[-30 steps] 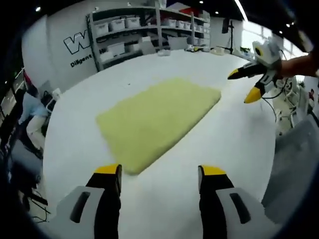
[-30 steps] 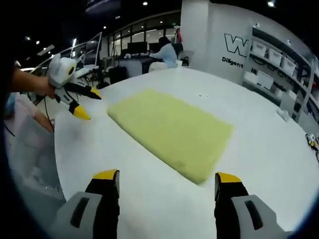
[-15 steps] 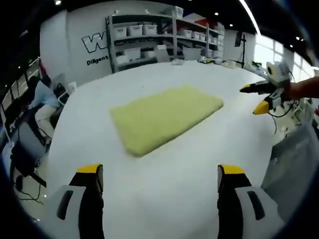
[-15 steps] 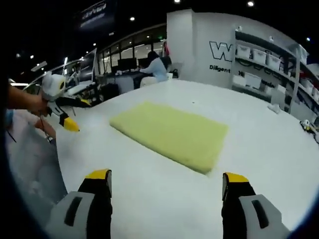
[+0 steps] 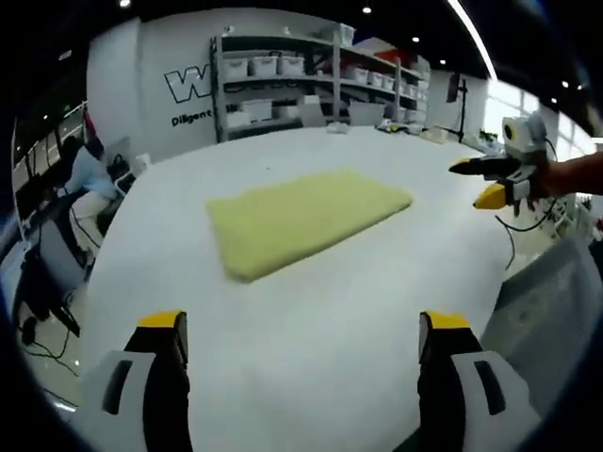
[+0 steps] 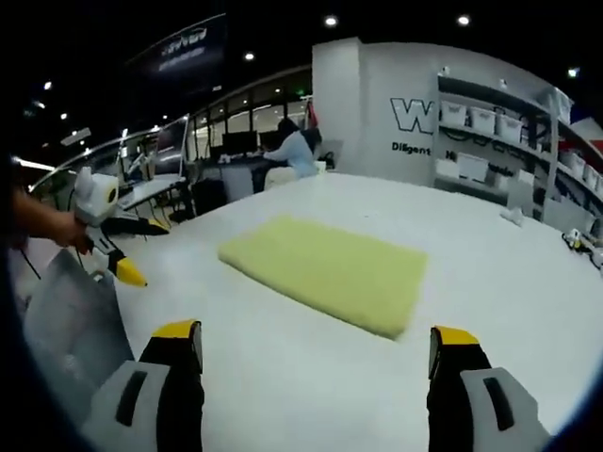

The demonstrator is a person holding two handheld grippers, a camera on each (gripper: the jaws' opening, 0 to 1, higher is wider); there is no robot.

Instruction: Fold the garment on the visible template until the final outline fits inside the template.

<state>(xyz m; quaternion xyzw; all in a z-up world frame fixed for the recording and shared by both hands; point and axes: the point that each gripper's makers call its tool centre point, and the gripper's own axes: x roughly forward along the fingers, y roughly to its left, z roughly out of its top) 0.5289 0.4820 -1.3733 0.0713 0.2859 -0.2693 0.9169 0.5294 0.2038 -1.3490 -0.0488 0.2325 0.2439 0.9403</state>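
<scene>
I count one yellow folded garment (image 5: pixel 303 218) on one white table (image 5: pixel 311 320). I have two grippers: the left gripper (image 5: pixel 303 325) and the right gripper (image 6: pixel 313 331), each with two yellow-tipped jaws. One seated person (image 6: pixel 292 149) is at the desks behind.

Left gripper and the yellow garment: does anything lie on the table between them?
No. In the left gripper view only bare white table separates the open left gripper from the folded yellow garment.
</scene>
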